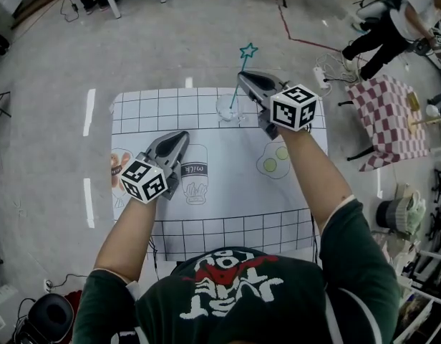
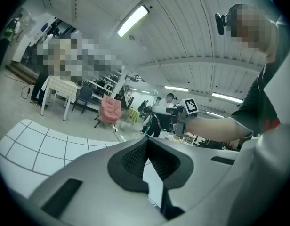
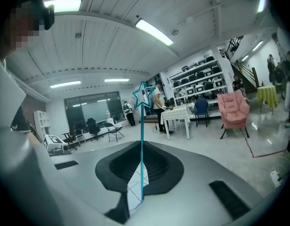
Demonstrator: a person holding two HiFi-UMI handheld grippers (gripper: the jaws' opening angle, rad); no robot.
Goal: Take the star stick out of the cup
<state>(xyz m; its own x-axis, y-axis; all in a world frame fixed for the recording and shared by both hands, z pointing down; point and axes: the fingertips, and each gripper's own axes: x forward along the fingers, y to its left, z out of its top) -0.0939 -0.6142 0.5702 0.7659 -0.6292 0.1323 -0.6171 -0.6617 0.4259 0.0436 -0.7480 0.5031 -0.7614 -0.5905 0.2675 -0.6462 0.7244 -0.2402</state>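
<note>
A teal stick topped by an outlined star [image 1: 248,50] slants down to a clear cup [image 1: 225,111] at the far side of the white mat [image 1: 228,192]. Its lower end is at the cup's mouth; whether it is still inside I cannot tell. My right gripper [image 1: 243,77] is shut on the stick's middle. In the right gripper view the star stick [image 3: 141,164] rises straight up from between the closed jaws of the right gripper [image 3: 141,145]. My left gripper [image 1: 183,135] hovers over the mat's left half, shut and holding nothing; the left gripper [image 2: 147,140] shows its pads meeting.
The mat carries printed pictures: a milk bottle [image 1: 195,174] and a plate with green shapes [image 1: 274,162]. A checkered table [image 1: 389,117] stands to the right on the floor, and a person [image 1: 392,20] is bent over beyond it. A black bin [image 1: 49,317] sits at my lower left.
</note>
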